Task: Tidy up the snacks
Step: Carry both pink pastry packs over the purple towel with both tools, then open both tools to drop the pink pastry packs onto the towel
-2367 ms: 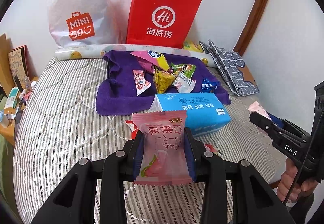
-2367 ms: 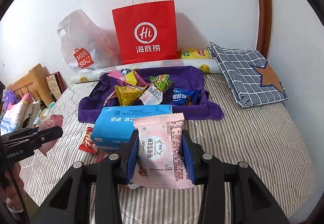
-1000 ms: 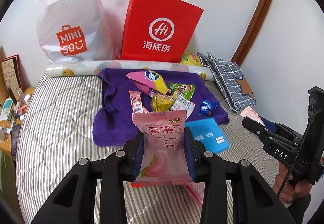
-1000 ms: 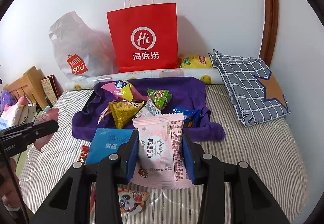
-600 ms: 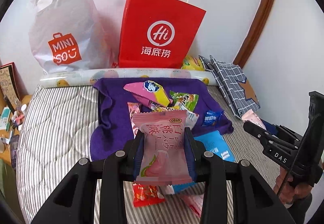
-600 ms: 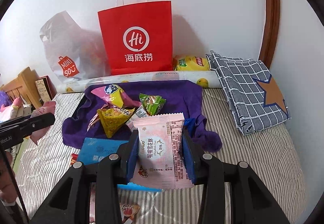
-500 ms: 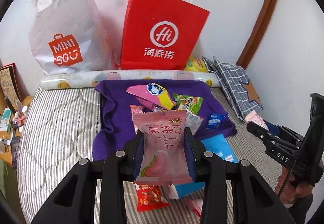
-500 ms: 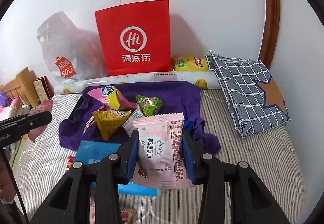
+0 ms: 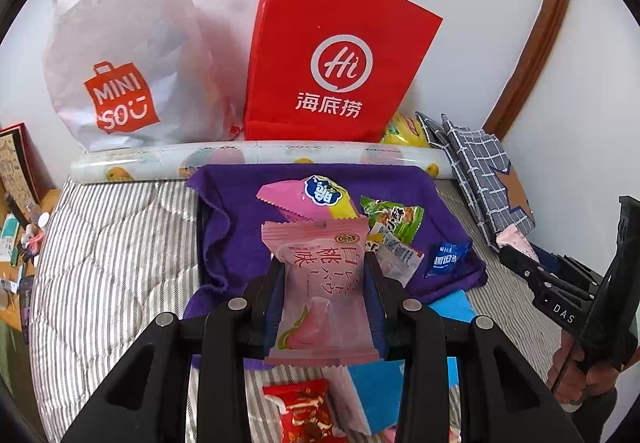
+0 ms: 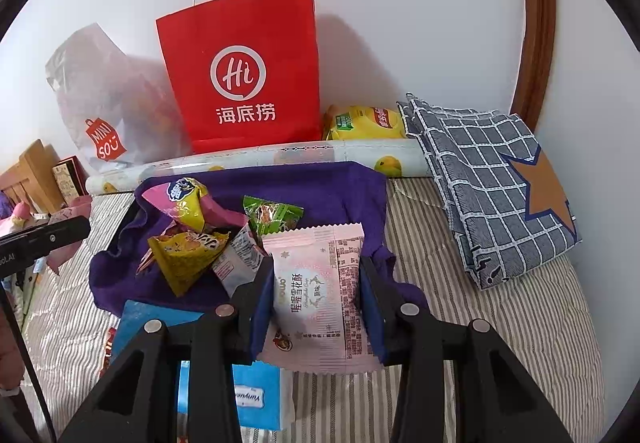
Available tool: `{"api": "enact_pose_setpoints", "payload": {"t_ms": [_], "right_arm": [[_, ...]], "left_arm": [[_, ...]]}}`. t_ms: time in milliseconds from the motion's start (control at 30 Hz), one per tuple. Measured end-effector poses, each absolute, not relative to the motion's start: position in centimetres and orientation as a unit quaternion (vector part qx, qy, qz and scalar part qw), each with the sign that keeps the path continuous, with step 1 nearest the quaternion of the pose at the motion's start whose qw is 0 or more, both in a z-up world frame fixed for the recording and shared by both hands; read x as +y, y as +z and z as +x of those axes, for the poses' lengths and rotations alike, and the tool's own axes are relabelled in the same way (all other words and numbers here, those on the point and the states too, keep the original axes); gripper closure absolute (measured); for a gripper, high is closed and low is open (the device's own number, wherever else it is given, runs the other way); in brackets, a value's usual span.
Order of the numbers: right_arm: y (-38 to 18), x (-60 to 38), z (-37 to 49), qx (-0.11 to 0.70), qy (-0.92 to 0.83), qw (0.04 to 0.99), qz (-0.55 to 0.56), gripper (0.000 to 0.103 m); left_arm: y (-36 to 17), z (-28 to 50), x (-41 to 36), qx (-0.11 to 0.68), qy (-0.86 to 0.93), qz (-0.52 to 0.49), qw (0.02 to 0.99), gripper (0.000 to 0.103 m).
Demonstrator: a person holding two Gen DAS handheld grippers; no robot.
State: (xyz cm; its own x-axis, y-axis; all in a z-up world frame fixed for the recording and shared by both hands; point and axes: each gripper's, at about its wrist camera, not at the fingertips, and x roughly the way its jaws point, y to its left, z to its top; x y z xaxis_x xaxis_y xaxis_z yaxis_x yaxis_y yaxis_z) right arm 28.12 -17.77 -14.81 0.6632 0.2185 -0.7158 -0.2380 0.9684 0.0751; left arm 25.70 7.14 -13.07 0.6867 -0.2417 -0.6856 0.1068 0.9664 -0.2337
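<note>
Both grippers have advanced toward the towel (image 9: 240, 203) — left gripper (image 9: 324, 297) clamped on a peach packet (image 9: 320, 283), right gripper (image 10: 318, 293) clamped on a pink packet (image 10: 316, 291), each over the towel's near edge — release likely follows.

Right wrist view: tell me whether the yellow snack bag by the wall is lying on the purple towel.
No. The yellow snack bag lies behind the patterned roll, beside the red paper bag, off the purple towel.

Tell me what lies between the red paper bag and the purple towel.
A rolled sheet printed with yellow fruit lies across the bed between the red paper bag and the purple towel; both wrist views show it.
</note>
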Motion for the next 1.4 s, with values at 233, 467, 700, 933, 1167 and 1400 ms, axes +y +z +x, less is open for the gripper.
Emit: {"api": "enact_pose_setpoints", "payload": {"t_ms": [233,467,700,933,1167,1400], "right_arm": [[-14.8,-17.7,29.5,0.387,0.128,0.913,-0.011,0.065],[-15.3,-17.1,31.4,0.388,0.140,0.911,-0.007,0.065],[-16.7,-16.1,33.7,0.401,0.155,0.903,-0.007,0.065],[-18.0,-15.0,35.1,0.415,0.174,0.893,-0.017,0.064],[-19.9,-14.3,35.8,0.439,0.171,0.882,-0.028,0.064],[-20.5,-14.1,36.0,0.446,0.166,0.879,-0.037,0.061]], "left_arm": [[-13.0,27.0,7.9,0.382,-0.090,-0.092,0.915,0.067],[-13.2,28.6,7.9,0.390,-0.096,-0.107,0.910,0.067],[-14.3,30.4,6.8,0.398,-0.097,-0.098,0.907,0.067],[-15.9,32.0,6.8,0.412,-0.100,-0.108,0.899,0.067],[-17.2,32.8,6.1,0.420,-0.108,-0.115,0.893,0.067],[-17.4,32.8,5.8,0.425,-0.111,-0.113,0.891,0.067]]}}
